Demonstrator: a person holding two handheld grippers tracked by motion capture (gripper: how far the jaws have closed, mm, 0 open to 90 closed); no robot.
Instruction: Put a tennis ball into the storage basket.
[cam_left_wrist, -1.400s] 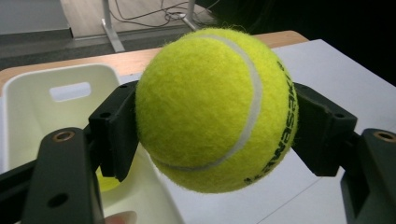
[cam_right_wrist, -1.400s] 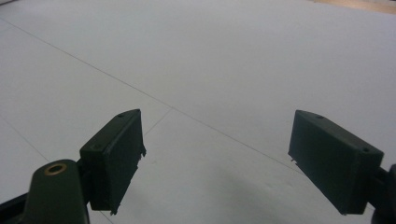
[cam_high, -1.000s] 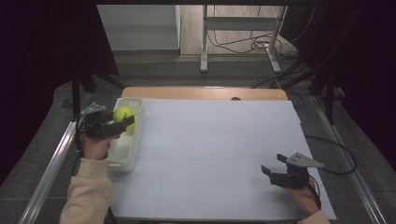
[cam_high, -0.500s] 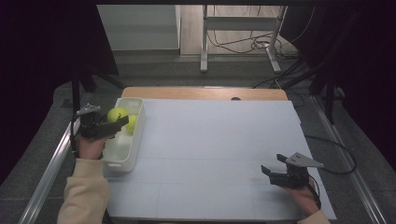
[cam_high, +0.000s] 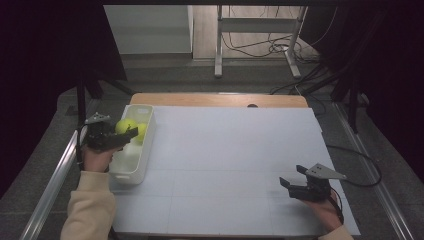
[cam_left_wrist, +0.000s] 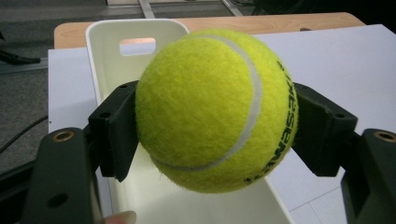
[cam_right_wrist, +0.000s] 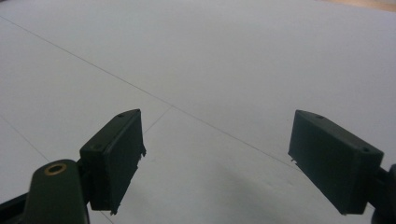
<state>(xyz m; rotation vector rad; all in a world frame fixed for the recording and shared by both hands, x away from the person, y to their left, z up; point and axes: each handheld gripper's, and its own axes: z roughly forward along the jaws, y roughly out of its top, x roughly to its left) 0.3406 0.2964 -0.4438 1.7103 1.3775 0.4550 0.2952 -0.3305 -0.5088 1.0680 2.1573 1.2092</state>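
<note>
I see a wide white table mat (cam_high: 235, 165) under the high view, with a white bin (cam_high: 134, 165) standing along its left edge, its long axis running away from me towards the far side. My left gripper (cam_high: 131, 133) hovers above the bin's far half, its jaws pressed against both sides of a yellow-green tennis ball (cam_high: 125, 125), which hangs in the air just above a second ball (cam_high: 142, 131) lying inside the bin.

In the left gripper view the held ball (cam_left_wrist: 212, 109) sits squarely between the two black jaws, its white seam curving down the right side and black lettering running along the lower right. A ball has no long axis, so its heading does not matter; only the seam and print show how it is turned.

My right gripper (cam_high: 291, 186) rests low at the mat's near right, jaws wide apart with nothing between them.

I judge the step is carrying the ball clear of the bin. To do it well I would keep the squeeze centred across the ball's widest part, lift straight until it clears the rim, then travel over the mat.
</note>
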